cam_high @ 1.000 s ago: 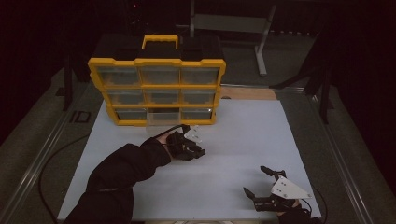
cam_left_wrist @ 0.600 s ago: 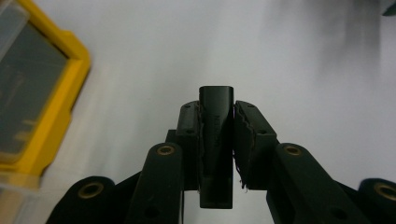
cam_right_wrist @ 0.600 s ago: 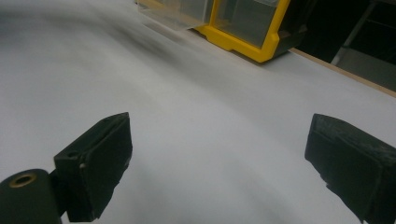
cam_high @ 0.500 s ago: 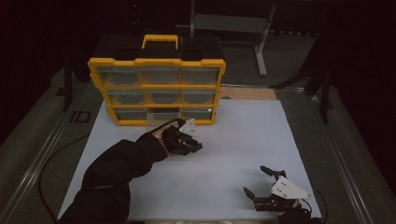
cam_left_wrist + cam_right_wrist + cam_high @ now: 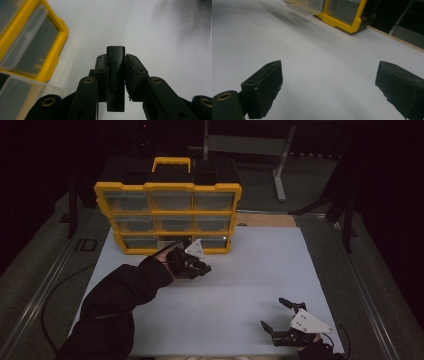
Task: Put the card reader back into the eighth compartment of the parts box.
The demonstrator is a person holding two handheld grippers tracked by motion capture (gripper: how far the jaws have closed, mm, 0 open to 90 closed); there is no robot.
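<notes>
- A small black block (image 5: 115, 75) is seen clamped between the pads of the left tongs (image 5: 116, 72); in the left gripper view it stands upright in the grip, its rounded top rising just above the pads.
- In the high view the left tongs (image 5: 196, 265) are held over the white counter (image 5: 260, 270), just in front of the lower edge of a yellow organiser case (image 5: 167, 217).
- The block looks like smooth moulded plastic, oblong with softened corners; faint raised lettering is seen on its face but cannot be read.
- The pads (image 5: 132, 75) are matt black, with ridged edges.
- The case is made of yellow plastic with a carrying handle on top and three rows of clear-fronted compartments; what lies inside cannot be told.
- In the left gripper view two of the clear compartments (image 5: 32, 50) are seen to the left of the tongs, near them but apart.
- The right tongs (image 5: 282, 317) are held low at the near right corner of the counter, well apart from the case and from the left tongs.
- Their jaws are spread wide in the right gripper view (image 5: 329, 87), with nothing between them but the bare counter.
- The counter surface is flat, matt and white; a strip of wood (image 5: 265, 220) is seen at its far edge, to the right of the case.
- Beyond the counter, a grey metal stand (image 5: 280, 165) is seen in the dim background.
</notes>
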